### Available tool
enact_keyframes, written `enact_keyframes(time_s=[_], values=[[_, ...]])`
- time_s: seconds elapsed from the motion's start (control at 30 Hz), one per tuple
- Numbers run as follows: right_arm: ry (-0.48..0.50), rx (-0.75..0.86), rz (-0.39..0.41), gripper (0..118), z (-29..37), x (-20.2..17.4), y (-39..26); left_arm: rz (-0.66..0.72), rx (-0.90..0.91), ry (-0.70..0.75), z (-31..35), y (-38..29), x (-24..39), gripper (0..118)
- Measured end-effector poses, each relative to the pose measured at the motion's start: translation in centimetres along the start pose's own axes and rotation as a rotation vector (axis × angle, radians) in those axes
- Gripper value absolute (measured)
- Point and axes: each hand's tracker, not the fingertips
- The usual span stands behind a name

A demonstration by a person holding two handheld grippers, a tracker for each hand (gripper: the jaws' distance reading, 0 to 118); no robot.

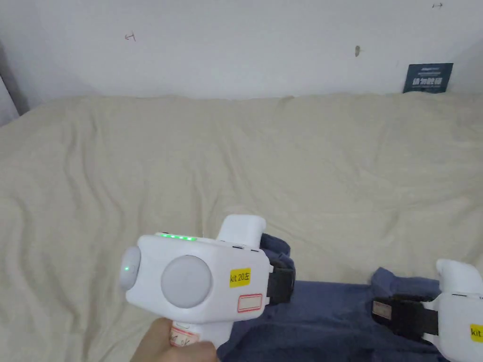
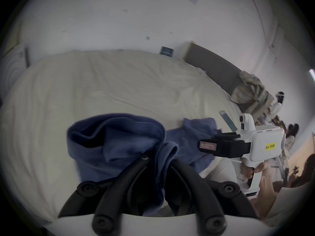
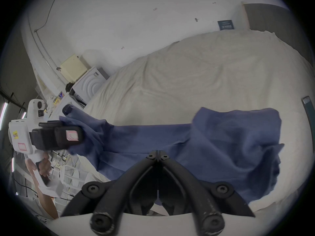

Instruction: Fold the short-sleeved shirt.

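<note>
A dark blue short-sleeved shirt (image 1: 325, 311) hangs stretched between the two grippers at the near edge of the bed. My left gripper (image 1: 283, 278) is shut on one bunched end of the shirt (image 2: 119, 147), and cloth is pinched between its jaws in the left gripper view (image 2: 160, 159). My right gripper (image 1: 391, 313) is shut on the other end. Its jaws meet on the blue fabric in the right gripper view (image 3: 158, 156), with more of the shirt (image 3: 230, 146) draped past them. A hand holds each gripper.
A cream sheet covers the bed (image 1: 236, 165), wrinkled, up to a white wall. A dark blue sign (image 1: 427, 78) leans on the wall at the back right. A white appliance (image 3: 92, 83) stands beside the bed. Other people (image 2: 276, 106) are far off.
</note>
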Motion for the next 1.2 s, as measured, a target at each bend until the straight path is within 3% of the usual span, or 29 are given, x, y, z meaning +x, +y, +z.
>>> enact_keyframes(time_s=[0.13, 0.37, 0.4, 0.43, 0.5, 0.6, 0.77, 0.83, 0.87, 0.97, 1.2], values=[[-0.031, 0.023, -0.032, 0, 1.3, 2.1, -0.3, -0.031, -0.1, -0.06, -5.5, 0.2, 2.6, 12], [-0.055, 0.037, -0.094, 0, 2.2, 4.4, -0.9, -0.081, -0.209, -0.12, -8.5, -0.2, 4.9, 12], [-0.06, 0.036, -0.099, 0, 2.2, 4.6, -0.9, -0.098, -0.221, -0.114, -8.6, -0.4, 4.9, 18], [-0.062, 0.036, -0.102, 0, 2.2, 4.7, -1.0, -0.101, -0.231, -0.1, -8.4, -0.3, 4.7, 36], [-0.061, 0.038, -0.11, 0, 2.2, 4.7, -1.0, -0.068, -0.21, -0.097, -7.3, -0.3, 4.3, 83], [-0.053, 0.041, -0.119, 0, 2.2, 4.8, -0.9, -0.027, -0.059, -0.123, -3.5, 0.6, 3.1, 91], [-0.06, 0.043, -0.112, 0, 2.0, 4.4, -0.7, 0.072, -0.023, -0.145, 0.5, 1.5, -0.3, 95], [-0.046, 0.049, -0.117, 0, 2.1, 4.2, -0.7, 0.136, -0.002, -0.084, 1.3, 1.0, -2.0, 92], [-0.045, 0.052, -0.115, 0, 2.1, 4.1, -0.7, 0.141, -0.004, -0.065, 1.5, 0.8, -2.9, 82], [-0.045, 0.057, -0.106, 0, 2.4, 3.8, -0.7, 0.227, 0.001, 0.016, 1.5, -0.5, -5.8, 4], [-0.044, 0.07, -0.108, 0, 2.6, 3.8, -0.6, 0.321, -0.042, -0.057, -1.2, -2.8, -8.3, 3]])
